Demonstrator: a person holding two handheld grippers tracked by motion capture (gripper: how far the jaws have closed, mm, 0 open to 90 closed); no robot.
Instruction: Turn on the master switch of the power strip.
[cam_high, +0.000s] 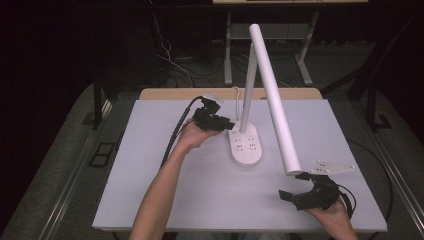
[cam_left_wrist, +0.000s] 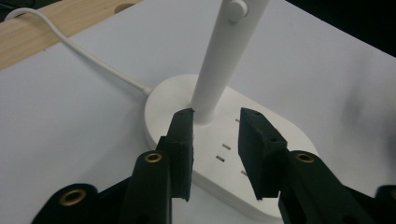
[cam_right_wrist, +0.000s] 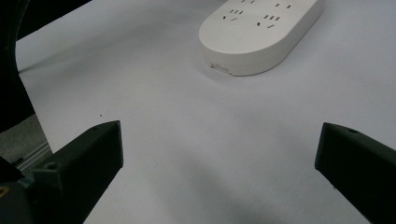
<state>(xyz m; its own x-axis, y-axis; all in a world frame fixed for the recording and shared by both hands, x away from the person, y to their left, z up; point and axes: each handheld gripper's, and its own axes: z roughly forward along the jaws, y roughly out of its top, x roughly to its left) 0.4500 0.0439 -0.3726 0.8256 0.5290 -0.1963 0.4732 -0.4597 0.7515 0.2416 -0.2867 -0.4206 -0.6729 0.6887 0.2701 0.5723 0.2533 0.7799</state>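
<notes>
Desk lamp (cam_high: 247, 142) stands mid-bench, its upright stem just ahead of the left gripper (cam_left_wrist: 215, 140), jaws spread beside the base. Right gripper (cam_high: 300, 192) waits farther off, jaws wide apart.

A white desk lamp (cam_high: 247, 142) stands mid-table, its base with sockets, upright post and long slanted head (cam_high: 274, 95) blocking the centre and reaching toward the near right. Its cord (cam_left_wrist: 79, 49) crosses the far table edge. The white tabletop (cam_high: 165, 190) lies bare at near left and far right.
</notes>
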